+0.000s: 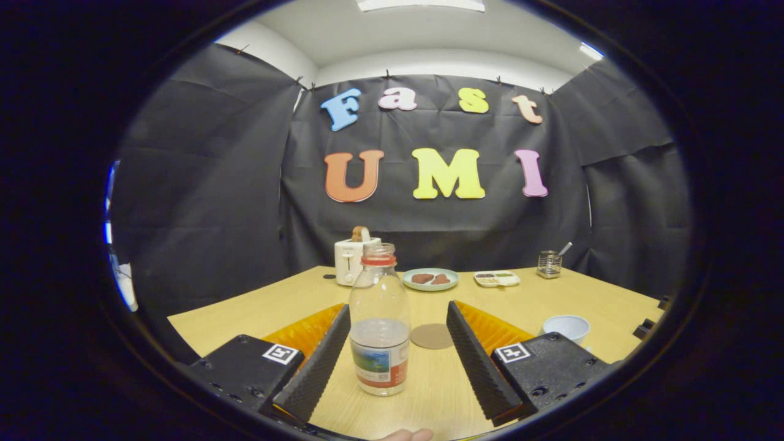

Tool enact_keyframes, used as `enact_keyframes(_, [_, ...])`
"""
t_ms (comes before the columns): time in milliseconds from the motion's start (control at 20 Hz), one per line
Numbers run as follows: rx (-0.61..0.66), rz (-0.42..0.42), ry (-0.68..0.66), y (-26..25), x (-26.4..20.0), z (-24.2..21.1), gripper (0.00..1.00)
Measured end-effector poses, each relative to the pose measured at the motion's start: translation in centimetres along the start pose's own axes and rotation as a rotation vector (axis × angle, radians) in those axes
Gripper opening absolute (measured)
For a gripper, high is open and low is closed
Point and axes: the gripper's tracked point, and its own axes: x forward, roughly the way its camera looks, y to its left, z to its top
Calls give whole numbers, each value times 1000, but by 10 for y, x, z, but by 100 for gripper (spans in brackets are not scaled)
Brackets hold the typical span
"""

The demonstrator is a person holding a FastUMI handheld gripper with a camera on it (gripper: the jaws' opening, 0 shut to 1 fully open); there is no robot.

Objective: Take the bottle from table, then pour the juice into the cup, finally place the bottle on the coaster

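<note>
Standing between my gripper's [398,358] wide-spread fingers, nearer the left one, the bottle [380,318] is sitting upright on the table [245,309]; coaster [432,336] just beyond, cup [567,327] toward the right edge.

Bottle [379,318] stands between spread tool [397,355] fingers, nearer left; coaster [432,336] beyond unobstructed.

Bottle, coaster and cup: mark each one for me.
bottle [379,318]: gripper view, on its clear body above the label.
coaster [432,336]: gripper view, middle of the round disc.
cup [567,326]: gripper view, on its rim beyond the right finger.
</note>
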Motion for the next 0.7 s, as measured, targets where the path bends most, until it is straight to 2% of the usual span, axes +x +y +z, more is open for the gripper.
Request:
enact_keyframes(250, [-13, -13, 2, 12, 14, -18, 100])
enact_keyframes(400, [-47, -95, -15, 1, 38, -24, 100])
enact_keyframes(500, [-14, -151, 21, -9, 53, -30, 100])
enact_keyframes(600, [5, -131, 51, -2, 60, -30, 80])
enact_keyframes(700, [33, -114, 42, 0, 57, -22, 79])
